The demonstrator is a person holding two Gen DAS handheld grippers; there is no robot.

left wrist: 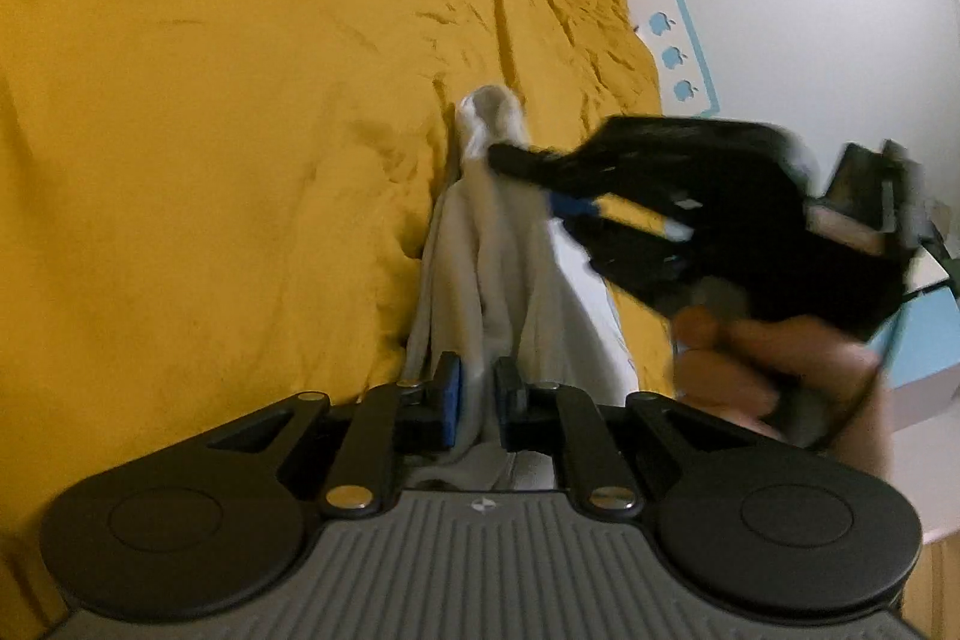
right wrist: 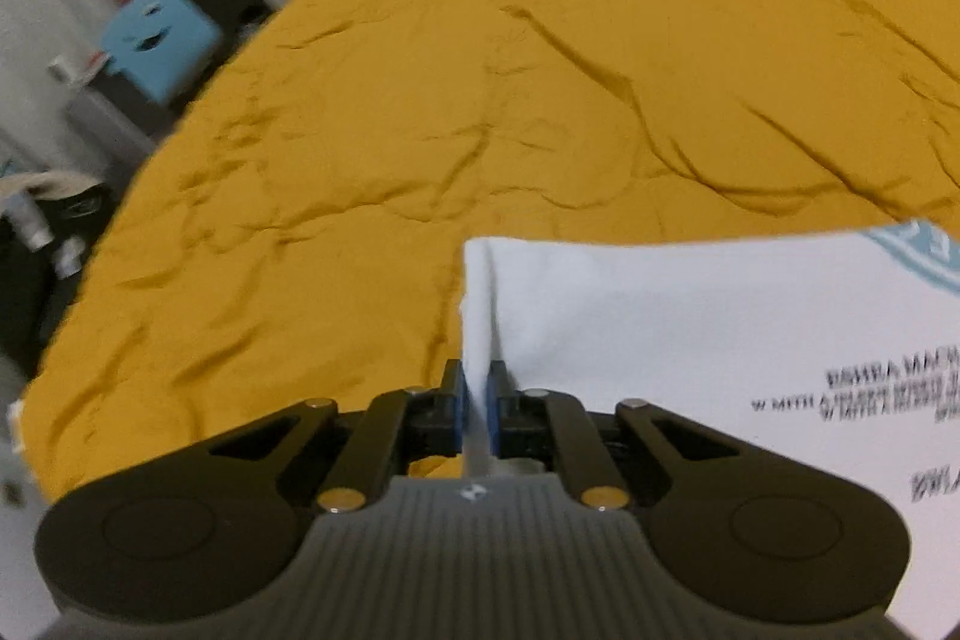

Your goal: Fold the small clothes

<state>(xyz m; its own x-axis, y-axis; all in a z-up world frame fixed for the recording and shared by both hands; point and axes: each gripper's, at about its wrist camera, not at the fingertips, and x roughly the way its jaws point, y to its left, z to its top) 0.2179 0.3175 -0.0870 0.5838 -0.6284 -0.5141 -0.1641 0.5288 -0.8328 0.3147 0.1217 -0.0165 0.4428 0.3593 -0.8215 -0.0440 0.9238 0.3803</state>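
Jaws of both grippers pinch the white garment (right wrist: pixel 690 340).
Left gripper (left wrist: pixel 478 388) clamps a bunched grey-white fold, right gripper (right wrist: pixel 478 394) its edge, over the yellow bed (right wrist: pixel 540 70) ahead.

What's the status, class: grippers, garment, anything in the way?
Left gripper shut on white garment. Right gripper shut on its edge. Garment stretched between them over yellow bedspread. Nothing in the way.

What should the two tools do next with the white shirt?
Probably lift together and carry the pinched edge across to make a fold. The left tool and right tool are both shut on the white shirt, which lies on the yellow bedspread.
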